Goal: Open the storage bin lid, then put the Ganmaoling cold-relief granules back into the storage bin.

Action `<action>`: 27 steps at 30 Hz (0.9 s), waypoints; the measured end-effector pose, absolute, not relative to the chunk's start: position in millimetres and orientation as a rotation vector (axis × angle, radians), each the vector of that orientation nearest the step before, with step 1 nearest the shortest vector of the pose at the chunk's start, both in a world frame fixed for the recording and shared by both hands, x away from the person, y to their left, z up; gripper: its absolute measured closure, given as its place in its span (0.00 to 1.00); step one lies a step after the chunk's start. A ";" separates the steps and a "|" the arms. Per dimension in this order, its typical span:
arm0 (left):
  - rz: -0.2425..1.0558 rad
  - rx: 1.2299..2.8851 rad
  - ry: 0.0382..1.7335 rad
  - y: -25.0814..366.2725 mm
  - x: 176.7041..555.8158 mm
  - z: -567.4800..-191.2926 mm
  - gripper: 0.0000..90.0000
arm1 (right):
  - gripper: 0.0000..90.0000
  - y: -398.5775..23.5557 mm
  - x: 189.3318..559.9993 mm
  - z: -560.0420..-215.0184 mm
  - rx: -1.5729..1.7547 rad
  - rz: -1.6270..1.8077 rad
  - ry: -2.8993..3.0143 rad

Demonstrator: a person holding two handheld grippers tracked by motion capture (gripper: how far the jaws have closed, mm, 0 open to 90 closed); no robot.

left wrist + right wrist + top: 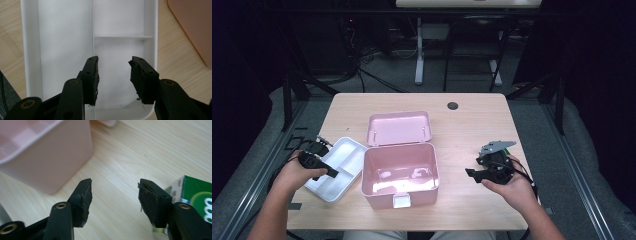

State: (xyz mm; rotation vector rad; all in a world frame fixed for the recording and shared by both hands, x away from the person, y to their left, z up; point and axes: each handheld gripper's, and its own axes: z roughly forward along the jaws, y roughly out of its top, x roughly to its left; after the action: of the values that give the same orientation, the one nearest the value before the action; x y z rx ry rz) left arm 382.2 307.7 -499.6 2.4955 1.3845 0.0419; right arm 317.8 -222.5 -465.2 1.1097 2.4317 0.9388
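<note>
Your left tool hangs over the white divided tray, which lies flat on the desk near its left edge, just beside the left wall of the pink box. In the left gripper view the jaws stand well apart with nothing between them, only the tray floor beneath, so the tray is free and resting on its own base. Lying there it leaves the box's open mouth clear while staying within easy reach of your left hand. The tray's long axis runs diagonally, from the desk's near-left corner area up toward the pink lid; in the left gripper view it runs straight away from the jaws, with the single long compartment on the left and the divided pair on the right. The box sits near the middle of the desk's near edge, its lid swung back flat behind it, latch tab facing you. Your right tool hovers over bare desk to the right of the box, jaws likewise parted and holding nothing. I judge both hands are backing off to let things settle. A green printed packet lies on the desk just beside the right jaw.
</note>
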 end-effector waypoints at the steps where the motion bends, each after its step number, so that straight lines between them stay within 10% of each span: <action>1: 0.053 2.502 1.378 308.0 381.0 -498.5 0.62 | 0.46 -223.3 319.5 -464.9 1.101 0.908 2.439; 27: 0.094 2.464 1.341 311.7 361.5 -497.4 0.50 | 0.25 -260.7 399.4 -466.9 1.333 0.486 2.513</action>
State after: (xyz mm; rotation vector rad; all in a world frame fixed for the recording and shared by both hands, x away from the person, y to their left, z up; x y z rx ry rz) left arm 361.5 311.7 -497.4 2.4642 1.3407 0.0945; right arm 399.4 -260.7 -466.9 1.3329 2.5129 0.4862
